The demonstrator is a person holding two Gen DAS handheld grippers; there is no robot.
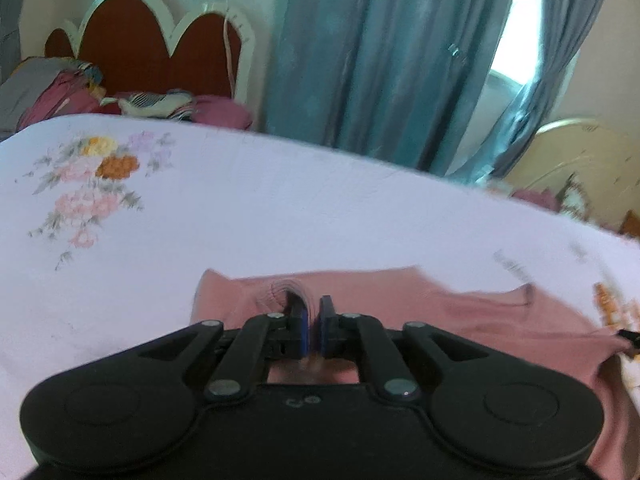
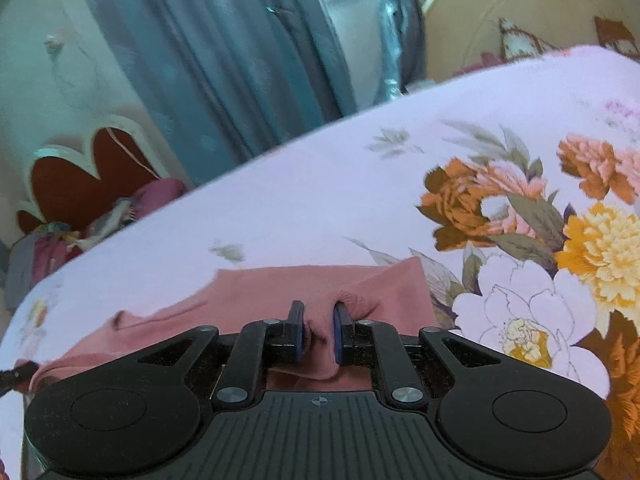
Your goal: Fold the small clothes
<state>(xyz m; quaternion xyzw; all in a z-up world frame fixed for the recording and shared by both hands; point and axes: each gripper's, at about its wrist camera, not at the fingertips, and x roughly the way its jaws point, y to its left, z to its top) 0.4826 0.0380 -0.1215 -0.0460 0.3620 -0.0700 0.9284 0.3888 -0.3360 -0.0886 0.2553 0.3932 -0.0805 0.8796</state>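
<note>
A small pink garment [image 1: 460, 312] lies spread on a white floral bedsheet [image 1: 260, 208]. My left gripper [image 1: 313, 314] is shut on a bunched fold of the garment at its near left part. In the right wrist view the same garment [image 2: 280, 284] lies in front of my right gripper [image 2: 319, 322], which is shut on a pinch of pink cloth at the garment's near right part. The tip of the right gripper shows at the far right of the left wrist view [image 1: 630, 336]. The tip of the left gripper shows at the left edge of the right wrist view [image 2: 16, 374].
A red headboard with white scalloped trim [image 1: 160, 40] and a pile of bedding and clothes [image 1: 72, 88] stand at the bed's far left. Blue curtains [image 1: 380, 60] hang behind the bed. A cream rounded footboard [image 2: 520, 12] stands at the far right.
</note>
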